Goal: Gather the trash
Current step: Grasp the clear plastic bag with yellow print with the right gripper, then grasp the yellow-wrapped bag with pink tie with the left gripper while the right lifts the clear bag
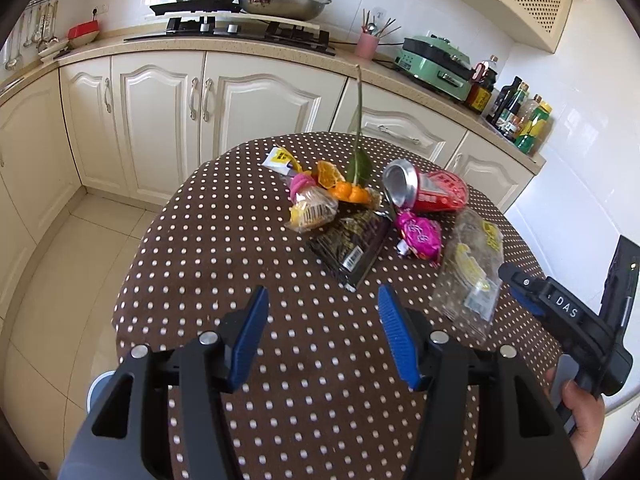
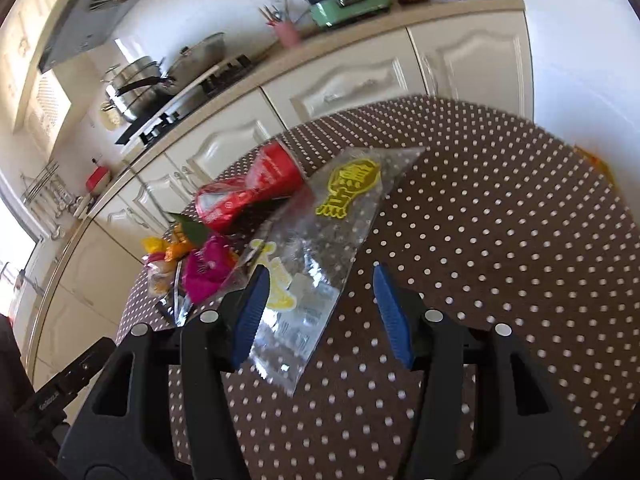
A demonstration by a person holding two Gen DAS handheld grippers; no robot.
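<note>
Brown polka-dot cloth covers the round table (image 1: pixel 192 280) on which all of the trash lies; none of it appears collected, and no bin or bag for it shows in either view. The left gripper (image 1: pixel 323 336) hangs over bare cloth with its blue pads apart and nothing between them. Ahead of it lies a black snack packet (image 1: pixel 352 244), beyond that a heap of orange peel (image 1: pixel 340 186) with a green leaf (image 1: pixel 358 166) and a small yellow-and-pink wrapper (image 1: pixel 312 206). Ahead and to its right lie a crushed red can (image 1: pixel 424 192) and a magenta wrapper (image 1: pixel 418 234). The right gripper (image 2: pixel 318 312) is also spread, clamped on nothing. A clear plastic bag with yellow print (image 2: pixel 316 256) lies on the cloth directly ahead of it, its near end in the gap between the jaws; the left pad (image 2: pixel 250 316) overlaps the bag's edge in the view, but whether it touches cannot be told. The can (image 2: pixel 252 192) lies beyond the bag, to the left. Judged from this layout, the task is at its start: the first pickup, probably the clear bag, is not yet made, and every item remains to be gathered.
</note>
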